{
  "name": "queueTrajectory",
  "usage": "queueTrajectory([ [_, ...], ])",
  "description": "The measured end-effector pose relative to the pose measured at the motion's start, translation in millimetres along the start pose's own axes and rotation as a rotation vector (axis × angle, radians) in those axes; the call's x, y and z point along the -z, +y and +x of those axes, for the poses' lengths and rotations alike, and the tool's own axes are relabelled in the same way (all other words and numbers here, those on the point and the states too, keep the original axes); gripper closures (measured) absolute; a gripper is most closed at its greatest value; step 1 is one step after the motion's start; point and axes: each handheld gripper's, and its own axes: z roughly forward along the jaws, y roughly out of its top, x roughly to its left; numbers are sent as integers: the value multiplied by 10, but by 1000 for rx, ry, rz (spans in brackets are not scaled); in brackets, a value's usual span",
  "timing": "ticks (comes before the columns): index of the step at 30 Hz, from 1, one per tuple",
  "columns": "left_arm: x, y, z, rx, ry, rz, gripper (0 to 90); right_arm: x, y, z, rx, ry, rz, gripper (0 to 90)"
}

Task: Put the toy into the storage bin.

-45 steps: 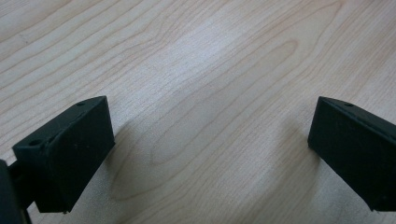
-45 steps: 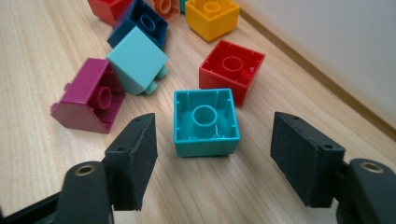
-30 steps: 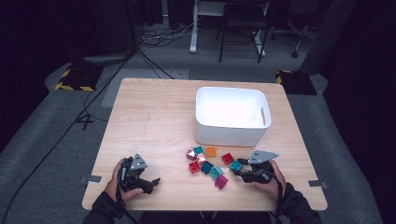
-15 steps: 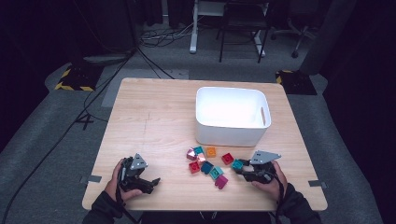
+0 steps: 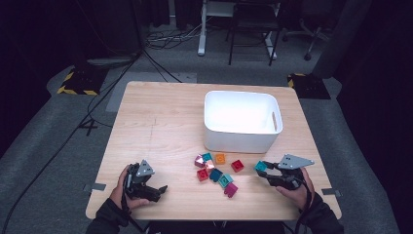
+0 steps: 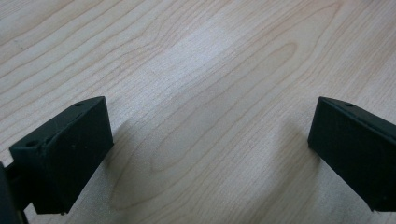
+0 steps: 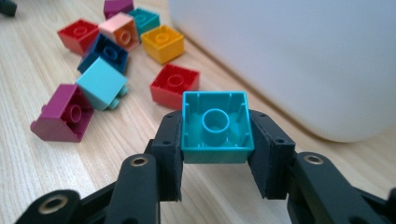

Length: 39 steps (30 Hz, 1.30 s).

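Your right gripper (image 7: 215, 154) has just clamped the teal block (image 7: 215, 126) and lifted it off the table – the white bin (image 5: 241, 126) is next; left gripper (image 6: 205, 154) gapes empty

The right gripper (image 5: 264, 171) now clamps a teal block (image 5: 261, 166), its jaws having just closed on it, and lifts it off the table (image 5: 160, 122), away from the block pile (image 5: 216, 171).

teal brick (image 7: 215, 127) | small square plastic block, one-stud size | hollow underside with round centre tube faces the right gripper view's camera | clamped at two opposite sides, off the tabletop | just in front of the white bin (image 5: 242, 121), right of the loose brick pile (image 5: 216, 171)
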Motion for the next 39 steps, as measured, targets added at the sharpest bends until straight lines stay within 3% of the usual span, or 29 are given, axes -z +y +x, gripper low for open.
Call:
queueTrajectory([
  [23,-8,16,5,0,7,0,2,510,371,-176,-13,-100,-95,593],
  [39,-8,17,-1,6,14,0,2,735,692,-194,10,-115,-143,592],
])
